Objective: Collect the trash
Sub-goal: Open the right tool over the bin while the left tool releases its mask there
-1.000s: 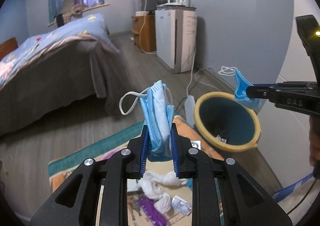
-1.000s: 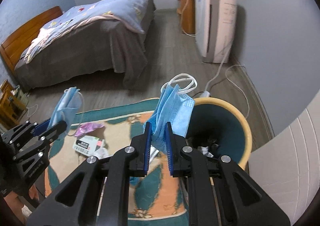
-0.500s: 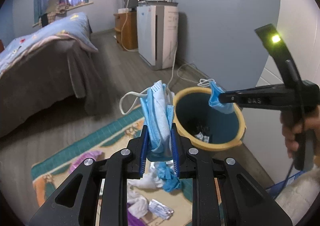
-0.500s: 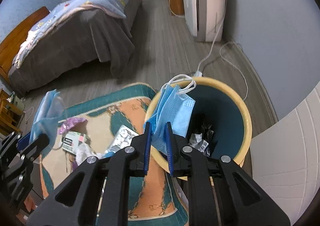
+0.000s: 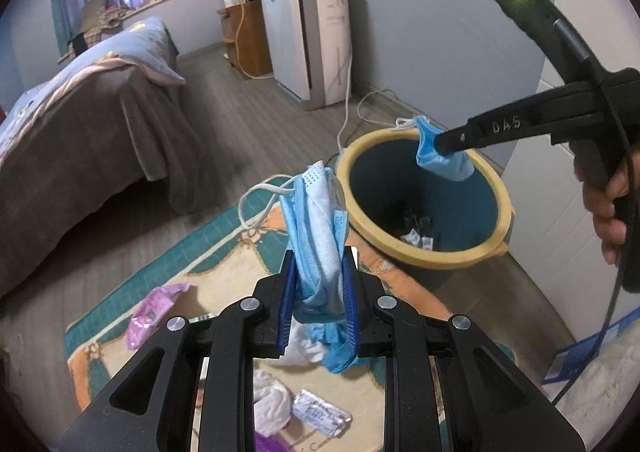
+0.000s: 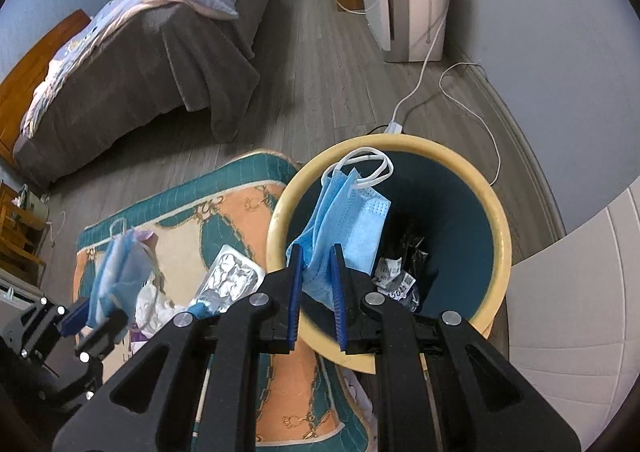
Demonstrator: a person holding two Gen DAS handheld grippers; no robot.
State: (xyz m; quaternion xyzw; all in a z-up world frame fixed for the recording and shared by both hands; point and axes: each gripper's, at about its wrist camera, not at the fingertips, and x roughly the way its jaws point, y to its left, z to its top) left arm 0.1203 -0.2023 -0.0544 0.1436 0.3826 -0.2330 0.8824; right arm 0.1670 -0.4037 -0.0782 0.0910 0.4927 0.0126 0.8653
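While the right claw [image 6: 316, 272] pinches a crumpled blue face mask [image 6: 344, 219] above the yellow-rimmed teal bin [image 6: 472, 187] at frame centre, the left claw [image 5: 319, 284] pinches another blue mask [image 5: 316, 228] beside it.

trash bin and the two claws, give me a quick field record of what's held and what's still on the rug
bin: round teal trash bin with yellow rim, some scraps inside
left claw: shut on crumpled blue face mask, over patterned rug
right claw: shut on folded blue face mask, above bin opening
rug litter: pink wrapper, white tissue wad, silver blister pack
cable: white cord on floor behind bin
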